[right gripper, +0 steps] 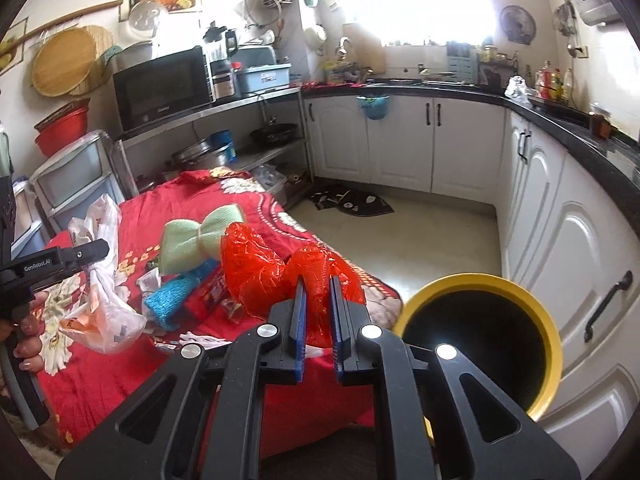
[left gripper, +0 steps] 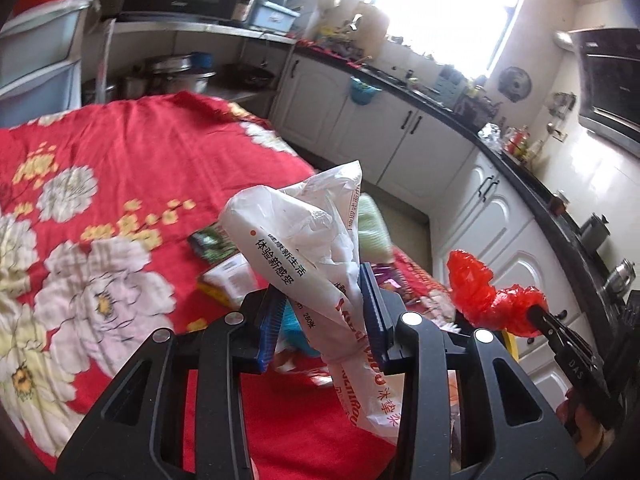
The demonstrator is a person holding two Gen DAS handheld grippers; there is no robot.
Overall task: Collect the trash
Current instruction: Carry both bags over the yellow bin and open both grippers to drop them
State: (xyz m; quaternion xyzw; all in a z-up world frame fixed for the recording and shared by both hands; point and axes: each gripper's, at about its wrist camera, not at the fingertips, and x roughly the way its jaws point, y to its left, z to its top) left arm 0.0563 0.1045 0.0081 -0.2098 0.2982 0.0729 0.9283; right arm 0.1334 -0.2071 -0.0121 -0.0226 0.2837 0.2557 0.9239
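My left gripper (left gripper: 322,302) is shut on a white plastic bag (left gripper: 304,236) with printed text, held above the red floral tablecloth (left gripper: 100,168). The same bag shows in the right wrist view (right gripper: 98,280), hanging from the left gripper (right gripper: 90,252). My right gripper (right gripper: 318,312) is shut on a crumpled red plastic bag (right gripper: 276,272), lifted over the table's right edge, just left of the yellow-rimmed bin (right gripper: 480,336). In the left wrist view the red bag (left gripper: 492,296) is pinched in the right gripper (left gripper: 536,316).
On the cloth lie a green bow-shaped sponge (right gripper: 196,240), a blue scrubber (right gripper: 176,300), a red snack wrapper (right gripper: 210,292) and small packets (left gripper: 228,276). White cabinets (right gripper: 400,140) with a black countertop line the walls. A dark mat (right gripper: 352,200) lies on the floor.
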